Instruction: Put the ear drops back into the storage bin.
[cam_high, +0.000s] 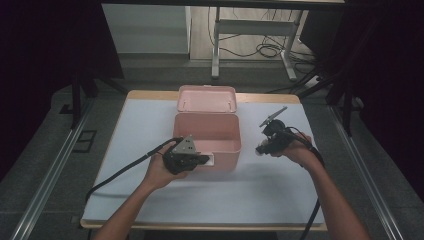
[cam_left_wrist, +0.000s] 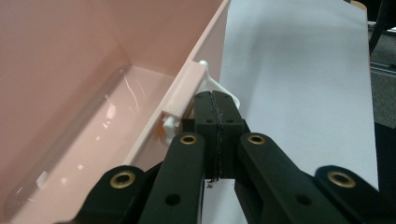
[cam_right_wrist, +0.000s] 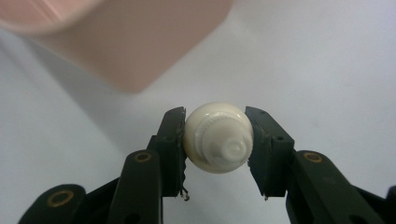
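Two grippers are at work over the desk (cam_high: 150, 200), which is covered with a white sheet. The right gripper (cam_right_wrist: 217, 140) has its jaws closed on a small white tube-like container (cam_right_wrist: 218, 137), one pad on each side of its round body. The container's screw cap points straight back toward this gripper's camera, so its long axis runs along the jaws and not across them; how long the body is behind the cap I cannot tell. In the high view the right gripper (cam_high: 267, 142) is held above the desk, just beside the right wall of the open pink box (cam_high: 207, 145), whose lid (cam_high: 207, 98) stands folded back at the far side. The box opening lies to the left of the held container, so I judge that the coming move is a short carry to the left and then down into the box. The left gripper (cam_left_wrist: 217, 105) is the nearer one to the box: its jaws are fully shut at the white latch (cam_left_wrist: 210, 86) on the front wall, and it seems to steady the box.
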